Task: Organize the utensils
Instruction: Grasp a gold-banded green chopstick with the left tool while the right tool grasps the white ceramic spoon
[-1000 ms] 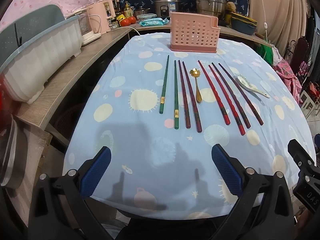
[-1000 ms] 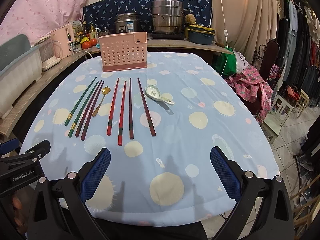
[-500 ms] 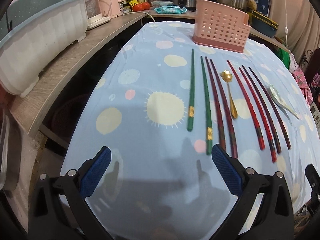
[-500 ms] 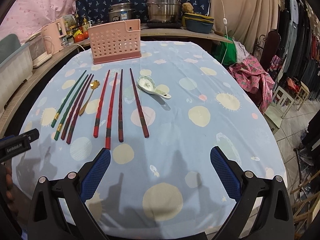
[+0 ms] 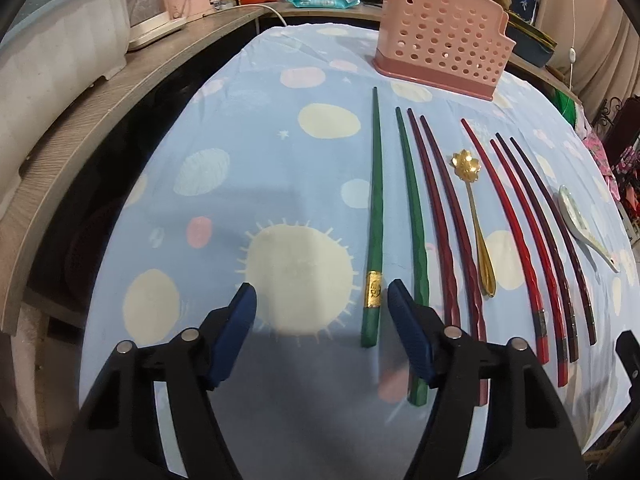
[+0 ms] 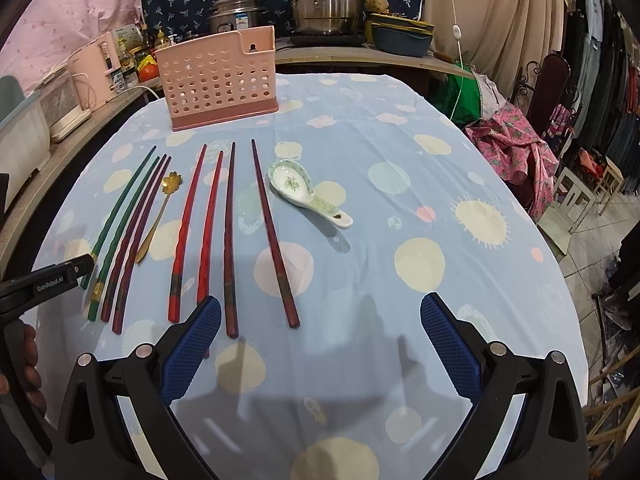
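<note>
Several chopsticks lie side by side on the blue spotted tablecloth [image 5: 224,208]: two green ones [image 5: 375,216], dark red ones [image 5: 444,216] and bright red ones [image 6: 210,224]. A gold flower spoon [image 5: 474,216] lies among them and a white ceramic spoon [image 6: 308,194] lies to their right. A pink perforated utensil holder [image 5: 440,60] [image 6: 218,80] stands upright at the far end. My left gripper [image 5: 322,336] is open, low over the cloth, its jaws around the near end of the leftmost green chopstick. My right gripper [image 6: 320,344] is open and empty, just short of the red chopsticks' near ends.
A wooden counter [image 5: 80,136] runs along the left with a grey-white bin [image 5: 52,60] and a pink appliance [image 6: 96,68]. Steel pots [image 6: 324,0] stand on the back counter. Chairs and clothes [image 6: 560,128] crowd the right side past the table edge.
My left gripper moved forward and down toward the green chopsticks and its jaws narrowed. My right gripper moved forward toward the red chopsticks and stayed open.
</note>
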Motion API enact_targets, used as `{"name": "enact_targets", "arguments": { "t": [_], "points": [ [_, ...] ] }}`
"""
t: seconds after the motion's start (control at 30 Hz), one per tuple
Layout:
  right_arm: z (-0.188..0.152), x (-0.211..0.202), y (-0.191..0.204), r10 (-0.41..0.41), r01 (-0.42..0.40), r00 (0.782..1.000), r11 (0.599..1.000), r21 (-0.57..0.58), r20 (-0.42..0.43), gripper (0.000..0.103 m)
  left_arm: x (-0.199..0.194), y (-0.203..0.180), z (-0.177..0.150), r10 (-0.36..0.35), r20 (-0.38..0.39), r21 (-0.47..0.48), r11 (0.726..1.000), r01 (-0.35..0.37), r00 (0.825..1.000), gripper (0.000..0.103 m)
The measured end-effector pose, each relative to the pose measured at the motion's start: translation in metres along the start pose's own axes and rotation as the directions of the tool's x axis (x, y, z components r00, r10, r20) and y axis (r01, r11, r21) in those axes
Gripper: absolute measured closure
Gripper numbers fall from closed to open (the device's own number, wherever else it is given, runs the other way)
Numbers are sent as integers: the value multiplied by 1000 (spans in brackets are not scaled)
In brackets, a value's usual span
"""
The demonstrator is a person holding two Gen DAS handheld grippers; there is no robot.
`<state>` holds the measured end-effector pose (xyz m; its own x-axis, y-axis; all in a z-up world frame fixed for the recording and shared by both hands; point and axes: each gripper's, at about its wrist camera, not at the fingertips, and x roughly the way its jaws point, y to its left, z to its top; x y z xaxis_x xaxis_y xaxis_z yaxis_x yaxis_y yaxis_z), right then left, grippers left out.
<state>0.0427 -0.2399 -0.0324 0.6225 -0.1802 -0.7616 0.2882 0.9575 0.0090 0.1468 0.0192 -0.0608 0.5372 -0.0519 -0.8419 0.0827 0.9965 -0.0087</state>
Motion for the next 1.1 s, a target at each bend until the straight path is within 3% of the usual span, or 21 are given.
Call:
{"name": "enact_targets", "arguments": {
  "t": [0.07, 0.2, 0.3, 0.67, 0.77, 1.1],
  "points": [
    [5, 4, -1, 5, -5, 1000, 1000, 4, 4, 7, 0, -2, 0, -5, 8, 11, 1000, 5, 1000, 47],
    [18, 11, -7, 29, -30, 1000, 999, 30, 9, 12, 0, -4, 3, -33, 7, 21, 999, 33, 999, 73],
    [30, 17, -13, 45, -45, 999, 998, 40, 12, 24, -1, -6, 4, -63, 1, 22, 998, 63, 998, 94],
    [63, 54, -36, 143, -142, 990, 984, 107, 5, 70, 2, -14, 3, -95, -8, 25, 995, 95, 995, 96],
    [66, 66, -39, 174, -171, 985, 977, 127, -18, 77, 2, -14, 2, -94, -8, 24, 995, 94, 996, 96],
    [59, 91, -33, 236, -222, 968, 965, 137, -92, 84, 3, -14, 2, -90, -5, 26, 996, 90, 996, 95]
  ]
}}
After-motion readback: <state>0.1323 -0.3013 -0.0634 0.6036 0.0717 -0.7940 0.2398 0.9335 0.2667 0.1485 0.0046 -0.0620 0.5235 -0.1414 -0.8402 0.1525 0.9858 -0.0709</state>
